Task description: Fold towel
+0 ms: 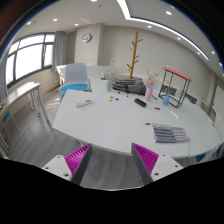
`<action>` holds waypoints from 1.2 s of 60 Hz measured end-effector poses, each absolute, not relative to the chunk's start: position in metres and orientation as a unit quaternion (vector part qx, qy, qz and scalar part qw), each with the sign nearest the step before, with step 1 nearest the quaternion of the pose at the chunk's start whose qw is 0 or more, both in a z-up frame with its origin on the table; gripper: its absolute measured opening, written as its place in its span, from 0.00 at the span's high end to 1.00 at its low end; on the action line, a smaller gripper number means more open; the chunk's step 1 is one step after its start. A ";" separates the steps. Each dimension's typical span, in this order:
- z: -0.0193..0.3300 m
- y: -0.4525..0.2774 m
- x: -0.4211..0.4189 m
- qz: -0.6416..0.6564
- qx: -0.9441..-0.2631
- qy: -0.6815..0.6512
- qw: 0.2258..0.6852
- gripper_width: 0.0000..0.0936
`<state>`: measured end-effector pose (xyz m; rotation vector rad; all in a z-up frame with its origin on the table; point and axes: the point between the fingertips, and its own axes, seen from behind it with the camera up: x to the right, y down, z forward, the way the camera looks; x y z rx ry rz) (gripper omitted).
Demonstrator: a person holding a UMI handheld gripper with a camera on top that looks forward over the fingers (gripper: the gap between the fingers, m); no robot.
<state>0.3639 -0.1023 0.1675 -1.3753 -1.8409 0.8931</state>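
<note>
Hovering over the near edge of the big white table [120,130], the gripper [113,158] is holding nothing, its purple pads [79,160] spread wide apart. Farther along the table, a set of markers [169,132] is lying, then bottles [151,90] and a wire rack [176,86]. No towel is showing anywhere I can see. Reaching blindly could be knocking the markers off.

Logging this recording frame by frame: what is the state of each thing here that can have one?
gripper: open, holding nothing, above the table's near edge.
table: white, several small things lying on it.
markers: lying flat, side by side, beyond the right finger.
chair: unoccupied, at the table's far side.
wire rack: upright on the table.
coat stand: upright, nothing hung on it.
towel: not identifiable here.
</note>
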 end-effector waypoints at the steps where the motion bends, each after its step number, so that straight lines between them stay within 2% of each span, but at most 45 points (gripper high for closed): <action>1: 0.167 -0.099 0.364 0.339 -0.529 -0.703 0.334 0.09; 28: 0.145 0.067 0.338 0.286 -0.604 -0.643 0.375 0.09; 45: 0.130 0.102 0.284 0.294 -0.594 -0.643 0.384 0.09; 62: 0.068 0.119 0.169 0.308 -0.576 -0.657 0.376 0.09; 72: 0.020 0.124 0.101 0.315 -0.577 -0.668 0.349 0.09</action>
